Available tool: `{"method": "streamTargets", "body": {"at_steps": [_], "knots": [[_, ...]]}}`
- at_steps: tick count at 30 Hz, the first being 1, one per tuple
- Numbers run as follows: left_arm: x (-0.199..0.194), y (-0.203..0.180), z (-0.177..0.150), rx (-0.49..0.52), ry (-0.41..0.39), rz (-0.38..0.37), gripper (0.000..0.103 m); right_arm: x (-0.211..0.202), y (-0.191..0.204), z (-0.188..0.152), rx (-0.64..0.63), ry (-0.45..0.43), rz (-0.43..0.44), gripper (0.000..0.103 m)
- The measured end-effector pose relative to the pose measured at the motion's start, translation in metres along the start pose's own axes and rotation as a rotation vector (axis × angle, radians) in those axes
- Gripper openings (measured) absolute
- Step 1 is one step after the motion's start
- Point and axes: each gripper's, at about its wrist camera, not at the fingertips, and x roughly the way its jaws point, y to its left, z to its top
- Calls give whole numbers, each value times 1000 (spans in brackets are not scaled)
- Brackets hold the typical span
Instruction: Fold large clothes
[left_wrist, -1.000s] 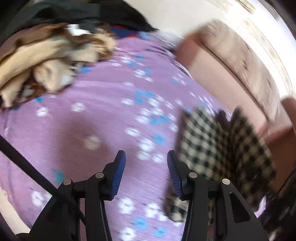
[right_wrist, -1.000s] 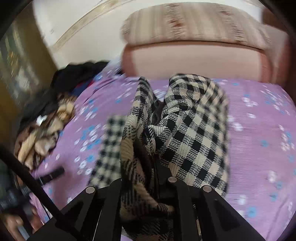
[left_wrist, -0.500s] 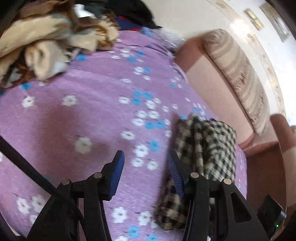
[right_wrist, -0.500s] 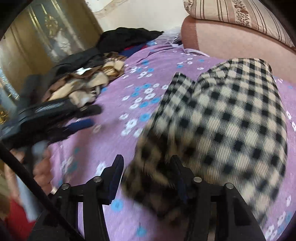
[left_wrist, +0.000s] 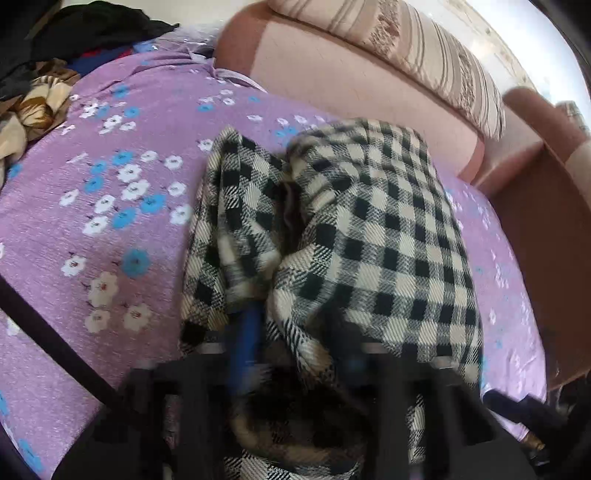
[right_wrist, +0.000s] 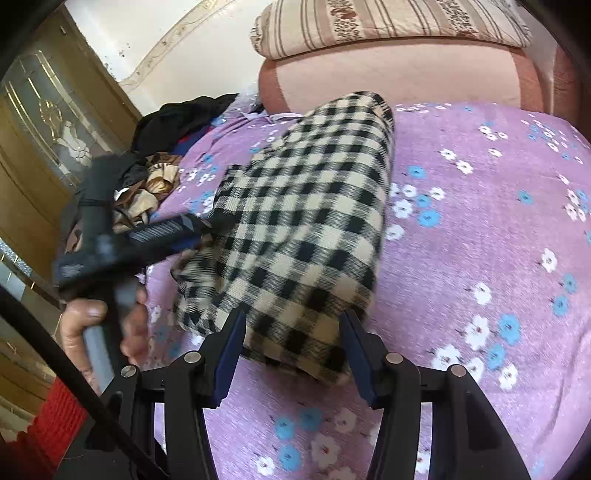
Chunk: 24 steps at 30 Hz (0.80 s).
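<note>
- My R gripper (right_wrist: 291, 354): blue pads spread wide, one each side of the near end of the checked garment (right_wrist: 303, 236); no cloth pinched that I can see.
- Garment is a black-and-cream check bundle, folded lengthwise, lying on the purple floral sheet (right_wrist: 480, 229), its far end reaching twd the pink sofa back (right_wrist: 399, 77).
- My L gripper (left_wrist: 299, 343) is buried in the cloth's near edge — motion-blurred, one blue pad (left_wrist: 247, 332) showing w/ check fabric draped over the frame. Can't tell if it's clamped or just pushed in.
- From the R cam, L gripper (right_wrist: 192, 225) comes in from the side w/ its tip against the garment's edge; the hand (right_wrist: 99, 325) is wrapped round its grey handle.
- L cam: garment (left_wrist: 369, 229) has two lobes w/ a dark crease between.
- Heap of other clothes (right_wrist: 155, 177) — black, brown-cream — at the sheet's far corner, apart from the garment.
- Striped cushion (right_wrist: 388, 26) atop the sofa back.
</note>
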Motion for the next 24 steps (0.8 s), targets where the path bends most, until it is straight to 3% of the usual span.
{"method": "streamTargets", "body": {"at_steps": [4, 7, 13, 17, 19, 24], "knots": [[-46, 7, 7, -42, -71, -94, 10, 0, -3, 4, 12, -9, -25, 58], [-68, 19, 0, -39, -101, -70, 10, 0, 0, 12, 19, -31, -13, 58], [-41, 54, -26, -122, 24, -13, 11, 14, 28, 39, -44, -65, -11, 58], [-44, 56, -32, -97, 24, 3, 12, 40, 50, 70, -90, -70, -40, 57], [-49, 56, -34, -96, 32, 7, 13, 60, 60, 88, -101, -52, -44, 48], [-56, 63, -32, -87, 68, -9, 17, 123, 78, 119, -140, 50, -72, 39]]}}
